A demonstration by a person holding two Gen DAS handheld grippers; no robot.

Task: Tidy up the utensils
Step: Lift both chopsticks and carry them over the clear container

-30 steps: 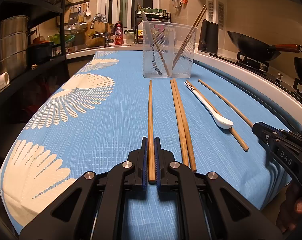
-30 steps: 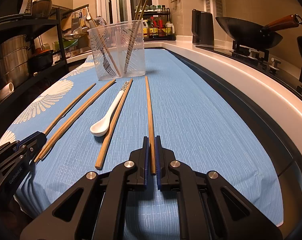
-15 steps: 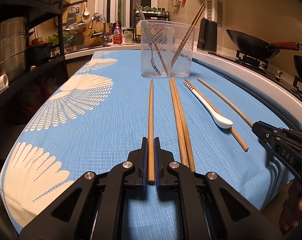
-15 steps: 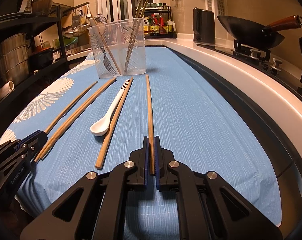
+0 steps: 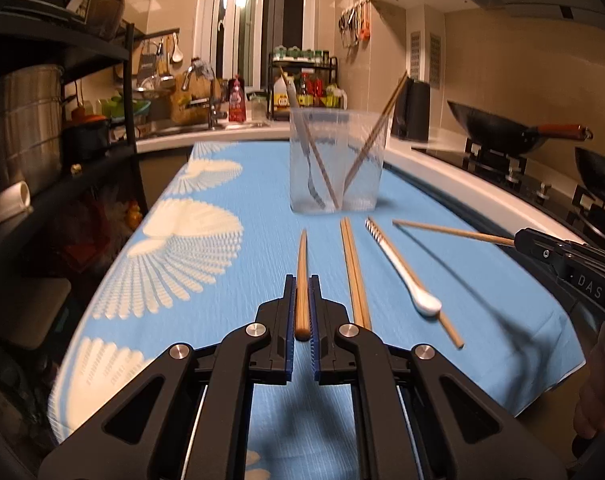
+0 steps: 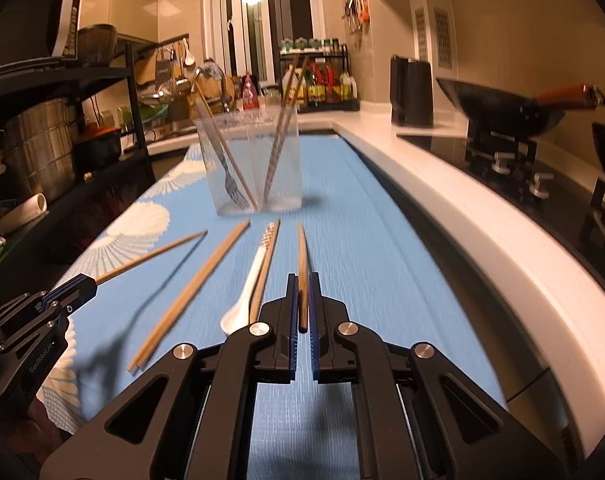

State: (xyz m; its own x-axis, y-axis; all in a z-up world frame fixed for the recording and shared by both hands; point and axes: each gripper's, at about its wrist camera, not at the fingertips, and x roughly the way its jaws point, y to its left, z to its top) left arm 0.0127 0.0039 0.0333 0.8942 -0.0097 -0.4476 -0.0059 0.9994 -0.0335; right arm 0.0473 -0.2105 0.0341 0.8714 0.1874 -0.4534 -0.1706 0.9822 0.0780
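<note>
Both grips look solid here: the left hand-held gripper point(image 5: 301, 304) is clenched on the butt end of one chopstick point(image 5: 301, 276), and the right hand-held gripper point(image 6: 301, 304) is clenched on another chopstick point(image 6: 302, 264), each stick poking straight out ahead of its jaws. Judging by the shadows on the blue cloth point(image 5: 230, 292), both sticks are off the counter, so I'd say the step in hand is carrying them to the clear plastic cup point(image 5: 336, 160), which sits straight ahead of the left gripper and ahead and a bit left of the right one. To do it well, I'd tip each stick's far end over the rim before letting go, and go one at a time so they don't knock the fork point(image 6: 226, 172) and the chopsticks already leaning inside. Still lying between the two grippers: a pair of chopsticks point(image 5: 354, 272), the white spoon point(image 5: 402, 272) and a single stick under it. The left view shows that single stick's whole near end; the right view hides it behind its own jaws. Each view also catches the other gripper holding its stick from the side.
</note>
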